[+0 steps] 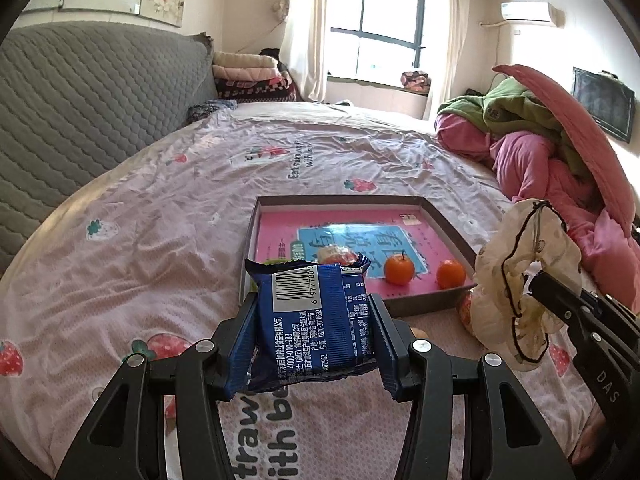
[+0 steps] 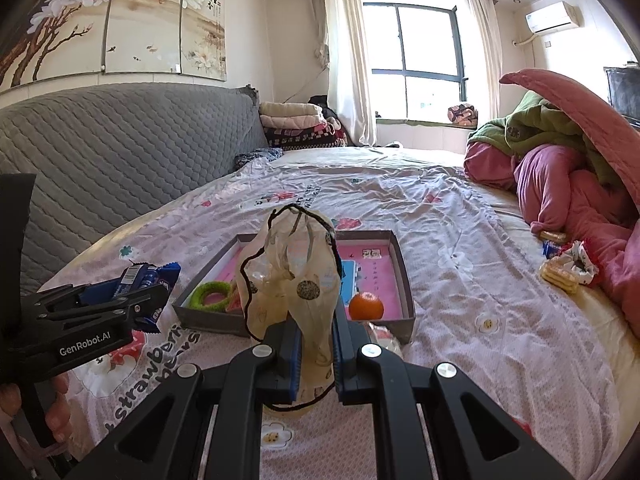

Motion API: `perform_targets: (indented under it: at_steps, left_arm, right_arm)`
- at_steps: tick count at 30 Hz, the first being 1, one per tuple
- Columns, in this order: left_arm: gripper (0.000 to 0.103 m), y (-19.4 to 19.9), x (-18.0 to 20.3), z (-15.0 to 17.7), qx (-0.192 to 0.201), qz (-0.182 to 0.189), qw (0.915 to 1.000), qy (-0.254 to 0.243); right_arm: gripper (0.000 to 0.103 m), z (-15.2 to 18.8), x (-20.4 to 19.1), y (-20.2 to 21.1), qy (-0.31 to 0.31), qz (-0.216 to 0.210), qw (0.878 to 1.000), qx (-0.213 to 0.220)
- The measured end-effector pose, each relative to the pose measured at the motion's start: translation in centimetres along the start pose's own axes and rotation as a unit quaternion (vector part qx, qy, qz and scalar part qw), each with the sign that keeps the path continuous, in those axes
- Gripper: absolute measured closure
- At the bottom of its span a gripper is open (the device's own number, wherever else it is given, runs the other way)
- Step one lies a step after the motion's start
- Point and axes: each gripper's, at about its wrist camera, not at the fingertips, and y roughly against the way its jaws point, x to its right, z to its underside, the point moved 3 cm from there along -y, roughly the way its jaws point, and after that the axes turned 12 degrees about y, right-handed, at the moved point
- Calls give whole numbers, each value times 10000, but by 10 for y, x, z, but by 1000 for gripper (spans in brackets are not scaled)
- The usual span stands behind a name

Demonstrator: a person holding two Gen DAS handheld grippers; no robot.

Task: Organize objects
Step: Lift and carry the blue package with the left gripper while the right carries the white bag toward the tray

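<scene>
My left gripper [image 1: 312,320] is shut on a blue snack packet [image 1: 312,320], barcode side up, held above the bed just before the grey box [image 1: 452,232]. It also shows in the right wrist view [image 2: 148,284]. My right gripper [image 2: 316,344] is shut on a cream cloth pouch [image 2: 292,280] with a black drawstring, held upright in front of the box [image 2: 404,276]; the pouch shows at right in the left wrist view [image 1: 516,280]. The box holds a pink book [image 1: 360,236], two oranges [image 1: 399,271] [image 1: 451,274], a wrapped snack [image 1: 336,254] and a green ring [image 2: 208,294].
The bed has a pink strawberry sheet [image 1: 160,220]. A grey quilted headboard [image 1: 80,112] stands at left. Pink and green bedding [image 1: 540,148] is heaped at right. Loose biscuits and wrappers [image 2: 564,268] lie at the right by the heap. Another wrapped snack [image 2: 382,338] lies before the box.
</scene>
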Motion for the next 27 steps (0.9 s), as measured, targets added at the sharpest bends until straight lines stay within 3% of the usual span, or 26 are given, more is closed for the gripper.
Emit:
perform_targets:
  at_steps: [15,27]
  left_arm:
    - [49,-15,-6,-57,131,-89,9998,-84]
    - [49,-30,-9,-72,126,-99,9998,-80]
  right_arm:
    - [90,-30,11,-14,112,153,9997,135]
    - [90,-44,14,-32,194,195,9995,148]
